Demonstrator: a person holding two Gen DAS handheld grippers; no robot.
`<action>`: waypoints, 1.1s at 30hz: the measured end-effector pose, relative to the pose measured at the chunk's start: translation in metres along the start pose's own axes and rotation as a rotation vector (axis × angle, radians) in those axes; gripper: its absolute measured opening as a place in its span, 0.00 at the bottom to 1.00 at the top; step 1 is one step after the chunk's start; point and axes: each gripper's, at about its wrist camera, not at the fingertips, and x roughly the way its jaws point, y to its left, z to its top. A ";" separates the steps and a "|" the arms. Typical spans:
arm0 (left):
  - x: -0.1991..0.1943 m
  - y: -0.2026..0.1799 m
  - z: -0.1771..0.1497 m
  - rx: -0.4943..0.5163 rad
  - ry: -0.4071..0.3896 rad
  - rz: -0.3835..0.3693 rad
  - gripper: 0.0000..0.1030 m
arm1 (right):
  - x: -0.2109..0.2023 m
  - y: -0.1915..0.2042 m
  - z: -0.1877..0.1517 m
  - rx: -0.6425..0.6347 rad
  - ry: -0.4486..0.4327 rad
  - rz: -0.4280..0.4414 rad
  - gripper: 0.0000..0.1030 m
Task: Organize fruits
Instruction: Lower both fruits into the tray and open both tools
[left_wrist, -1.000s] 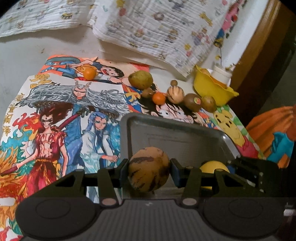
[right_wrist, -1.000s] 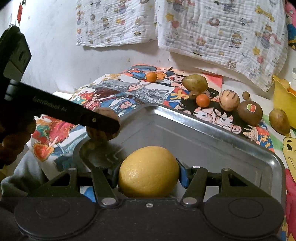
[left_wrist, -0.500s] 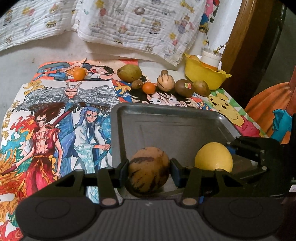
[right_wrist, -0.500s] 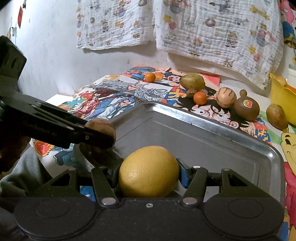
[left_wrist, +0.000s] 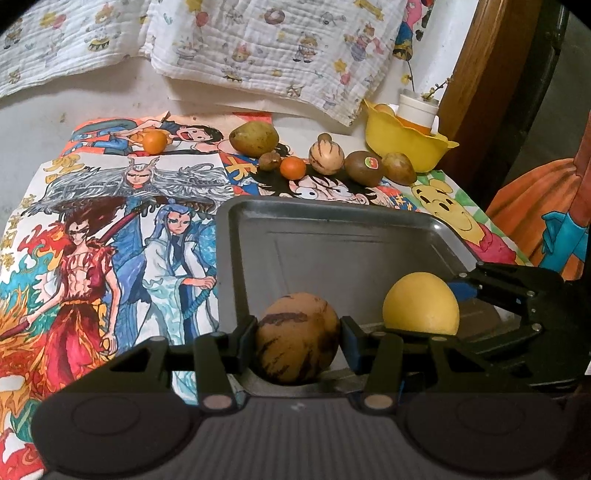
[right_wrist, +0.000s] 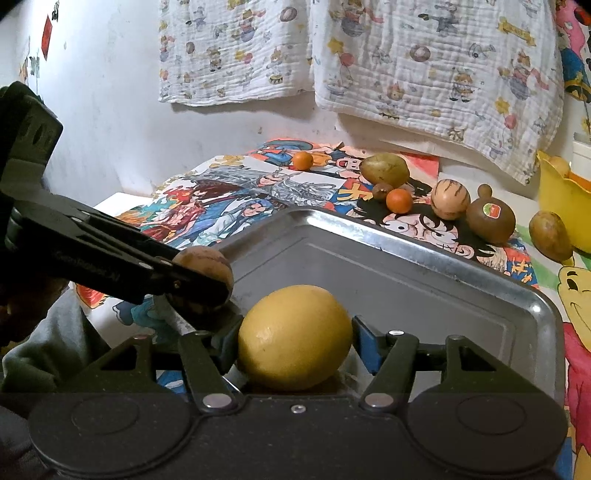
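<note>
Showing both tongs over the near end of a metal tray (left_wrist: 332, 211), each with a fruit between its fingers.

Left tongs (left_wrist: 297, 332): partly closed, with both pads pressed against the sides of a brown striped fruit (left_wrist: 297, 343). The fruit sits gripped at the fingertips, at the tray's near left corner. In the right wrist view these tongs reach in from the left, the fruit at their tip just beside the lemon.

Right tongs (right_wrist: 295, 332): jaws have just been opening. A lemon (right_wrist: 293, 338) lies between the fingers and rests low in the tray. The left pad sits at its skin, while a thin gap shows at the right pad, so the grip appears released. In the left wrist view the lemon lies to the right of the striped fruit, close but apart.

Ahead of both tongs, beyond the tray's far rim, loose fruit lies in a row on a cartoon mat (left_wrist: 92, 240): a pear (left_wrist: 253, 138), a small brown fruit (left_wrist: 269, 161), a tangerine (left_wrist: 292, 168), a second striped fruit (left_wrist: 327, 158), a stickered kiwi (left_wrist: 364, 168) and another brown fruit (left_wrist: 399, 168). A second tangerine (left_wrist: 154, 141) sits far ahead to the left. A yellow bowl (left_wrist: 402, 146) stands far ahead to the right, and a printed cloth (left_wrist: 258, 44) hangs behind.
</note>
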 end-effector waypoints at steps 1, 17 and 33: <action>0.000 0.000 0.000 0.001 0.000 0.002 0.51 | -0.001 0.000 -0.001 0.000 -0.002 0.001 0.64; -0.023 -0.002 -0.008 0.019 -0.032 0.027 0.65 | -0.019 -0.001 -0.008 -0.001 -0.023 0.017 0.76; -0.041 -0.003 -0.020 0.157 -0.024 0.075 0.99 | -0.055 -0.022 -0.019 0.065 -0.003 -0.074 0.99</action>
